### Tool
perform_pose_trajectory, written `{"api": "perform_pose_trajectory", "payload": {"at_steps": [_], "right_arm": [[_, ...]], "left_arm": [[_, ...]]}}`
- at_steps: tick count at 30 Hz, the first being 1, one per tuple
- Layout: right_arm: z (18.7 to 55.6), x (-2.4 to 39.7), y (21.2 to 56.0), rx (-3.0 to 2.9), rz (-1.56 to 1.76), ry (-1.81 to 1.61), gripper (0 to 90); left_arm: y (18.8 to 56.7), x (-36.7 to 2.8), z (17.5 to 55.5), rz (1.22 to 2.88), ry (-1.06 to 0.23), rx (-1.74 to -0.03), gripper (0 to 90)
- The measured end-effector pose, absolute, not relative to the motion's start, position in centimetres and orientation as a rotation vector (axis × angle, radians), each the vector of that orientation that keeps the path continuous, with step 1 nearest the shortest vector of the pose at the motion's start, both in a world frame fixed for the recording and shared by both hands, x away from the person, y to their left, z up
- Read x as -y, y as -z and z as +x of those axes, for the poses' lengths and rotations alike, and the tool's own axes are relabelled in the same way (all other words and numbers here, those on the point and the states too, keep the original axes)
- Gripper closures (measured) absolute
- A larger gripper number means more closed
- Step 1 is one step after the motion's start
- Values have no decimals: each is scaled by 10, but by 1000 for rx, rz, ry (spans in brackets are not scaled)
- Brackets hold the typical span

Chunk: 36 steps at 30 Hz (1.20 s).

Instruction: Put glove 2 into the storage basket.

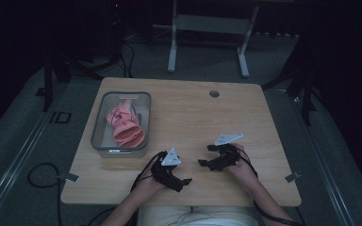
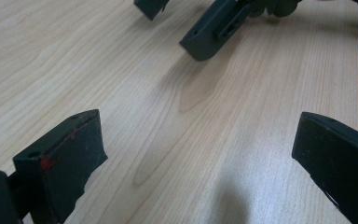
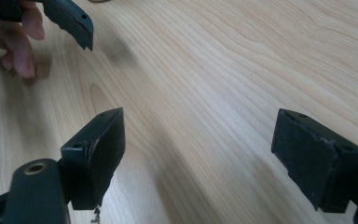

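Both claws rest low near the table's (image 1: 193,113) near edge, tips angled toward each other, jaws spread wide and holding nothing. The pink cloth (image 1: 124,123) lies bunched in the clear bin (image 1: 100,123) by the left edge, well apart from them. Reaching from here, the left claw (image 1: 181,181) could knock the bin's near wall; the right claw (image 1: 206,161) could cross its path.
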State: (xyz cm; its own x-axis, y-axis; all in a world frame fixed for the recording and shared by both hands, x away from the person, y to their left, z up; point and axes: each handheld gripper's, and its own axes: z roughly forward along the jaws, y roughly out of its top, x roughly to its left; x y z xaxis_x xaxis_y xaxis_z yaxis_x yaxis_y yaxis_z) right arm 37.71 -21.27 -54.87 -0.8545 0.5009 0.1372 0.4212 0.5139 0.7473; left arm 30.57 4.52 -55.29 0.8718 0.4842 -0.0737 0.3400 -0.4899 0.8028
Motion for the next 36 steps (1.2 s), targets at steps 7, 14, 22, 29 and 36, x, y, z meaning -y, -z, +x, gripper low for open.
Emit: {"api": "perform_pose_trajectory", "payload": {"at_steps": [7,14,22,29,36], "right_arm": [[372,225,551,-2632,815,-1282,171],[369,237,556,-2619,847,-1282,171],[366,249,559,-2588,851,-1290,165],[361,261,559,-2560,877,-1302,165],[358,269,559,-2544,896,-1308,165]], "left_arm": [[557,-44,304,2162,-212,-574,19],[558,-41,302,2173,-218,-549,19],[558,-41,301,2170,-233,-544,19],[560,-43,300,2161,-235,-548,19],[560,-45,301,2154,-233,-555,19]]}}
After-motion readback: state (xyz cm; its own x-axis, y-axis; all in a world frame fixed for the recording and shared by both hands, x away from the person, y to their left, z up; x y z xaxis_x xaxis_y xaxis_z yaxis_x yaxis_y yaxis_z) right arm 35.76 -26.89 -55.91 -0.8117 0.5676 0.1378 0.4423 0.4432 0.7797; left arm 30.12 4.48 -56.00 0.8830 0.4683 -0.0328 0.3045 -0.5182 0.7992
